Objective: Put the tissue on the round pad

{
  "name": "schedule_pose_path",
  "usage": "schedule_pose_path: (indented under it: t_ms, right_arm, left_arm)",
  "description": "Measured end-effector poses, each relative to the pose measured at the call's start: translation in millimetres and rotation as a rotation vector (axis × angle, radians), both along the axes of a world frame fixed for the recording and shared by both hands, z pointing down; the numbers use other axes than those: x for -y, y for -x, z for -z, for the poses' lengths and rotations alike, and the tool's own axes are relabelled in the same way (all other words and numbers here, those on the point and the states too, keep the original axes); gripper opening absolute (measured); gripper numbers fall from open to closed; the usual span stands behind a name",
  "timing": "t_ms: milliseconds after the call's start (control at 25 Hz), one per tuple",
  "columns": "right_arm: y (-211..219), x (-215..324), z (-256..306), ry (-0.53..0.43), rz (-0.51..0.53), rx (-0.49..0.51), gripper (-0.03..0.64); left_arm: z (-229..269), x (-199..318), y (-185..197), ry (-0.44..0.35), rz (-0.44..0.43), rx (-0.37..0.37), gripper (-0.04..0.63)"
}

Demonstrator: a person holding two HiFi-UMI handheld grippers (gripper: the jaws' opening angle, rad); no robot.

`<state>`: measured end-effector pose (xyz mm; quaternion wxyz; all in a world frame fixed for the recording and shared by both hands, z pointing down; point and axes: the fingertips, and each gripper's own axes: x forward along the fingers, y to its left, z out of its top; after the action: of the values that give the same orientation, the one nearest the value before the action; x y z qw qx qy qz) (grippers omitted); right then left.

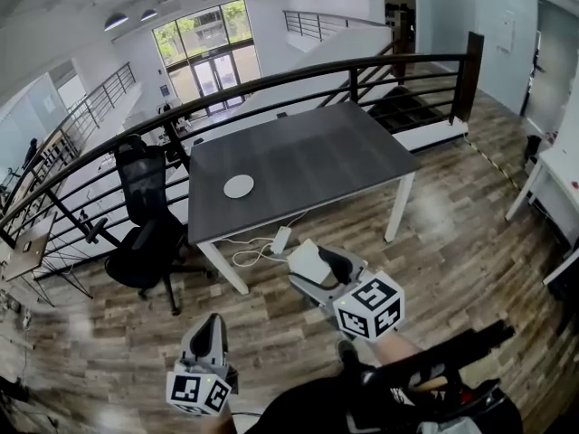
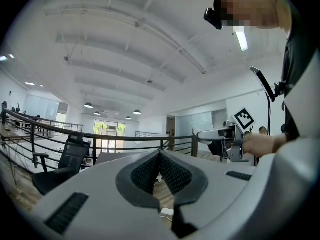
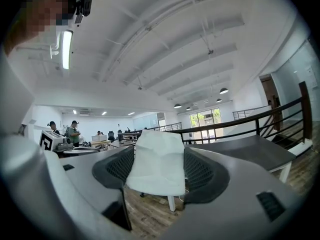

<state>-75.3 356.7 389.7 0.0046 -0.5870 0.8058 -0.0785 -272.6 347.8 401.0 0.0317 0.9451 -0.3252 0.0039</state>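
A white round pad (image 1: 239, 186) lies on the left part of the dark grey table (image 1: 317, 156), which stands some way ahead of me. My right gripper (image 1: 314, 265) is held level above the wooden floor short of the table, shut on a white tissue pack (image 1: 306, 261). In the right gripper view the tissue (image 3: 157, 161) stands upright between the two black pads of that gripper (image 3: 157, 156). My left gripper (image 1: 212, 325) hangs lower left, nearer to me, with nothing in it. Its pads meet at the tip of the gripper (image 2: 160, 156). The right gripper (image 2: 220, 134) also shows in the left gripper view.
A black office chair (image 1: 145, 233) stands at the table's left end. A dark railing (image 1: 271, 80) runs behind the table. A white power strip (image 1: 280, 240) with cables lies on the floor under the table's front edge. A white table (image 1: 556, 174) stands at far right.
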Motion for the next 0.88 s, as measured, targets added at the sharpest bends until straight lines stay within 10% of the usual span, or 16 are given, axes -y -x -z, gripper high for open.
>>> schedule_pose_path:
  t_ms: [880]
  right_arm:
    - [-106.8, 126.7, 5.6, -0.018, 0.12, -0.009, 0.316]
  left_arm:
    - [11.3, 101.7, -112.0, -0.017, 0.115, 0.02, 0.005]
